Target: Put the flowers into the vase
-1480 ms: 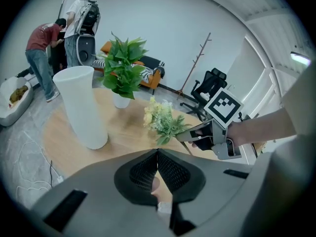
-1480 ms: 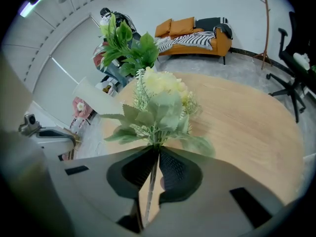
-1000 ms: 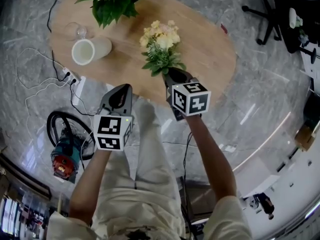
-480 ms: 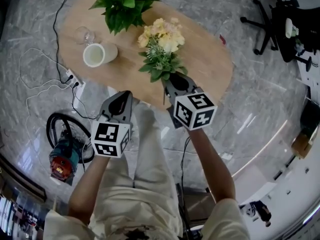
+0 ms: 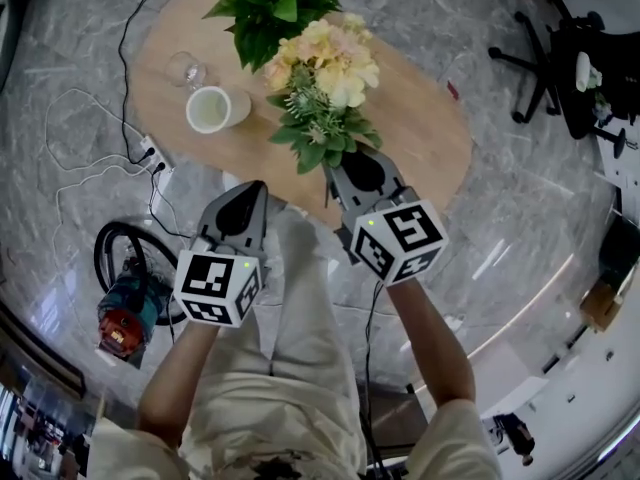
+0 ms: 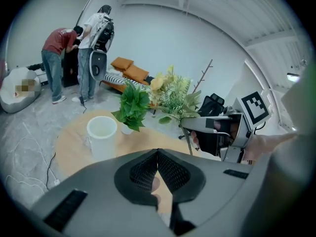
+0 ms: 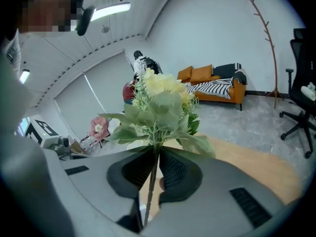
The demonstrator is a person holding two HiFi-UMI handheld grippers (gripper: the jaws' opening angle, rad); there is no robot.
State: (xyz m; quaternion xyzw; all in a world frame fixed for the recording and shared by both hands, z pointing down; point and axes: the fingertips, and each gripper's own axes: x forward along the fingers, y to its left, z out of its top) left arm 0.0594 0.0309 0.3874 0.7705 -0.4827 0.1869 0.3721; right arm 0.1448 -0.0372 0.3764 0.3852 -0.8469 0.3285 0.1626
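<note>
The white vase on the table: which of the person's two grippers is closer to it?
Left. The left gripper, shut and empty, has the vase just ahead of it. The right gripper, gripping the flowers, is farther off to the vase's right.

Right gripper (image 5: 352, 158) holds the flowers (image 5: 322, 78) over the table (image 5: 425, 118); the vase (image 5: 210, 109) stands apart at left.

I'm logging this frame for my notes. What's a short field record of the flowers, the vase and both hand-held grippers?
flowers: yellow bunch, held over the table by the stem
right hand-held gripper: shut on the flowers' stem
left hand-held gripper: shut, empty
vase: white, upright on the table beside a glass
progress: flowers not yet in vase
</note>
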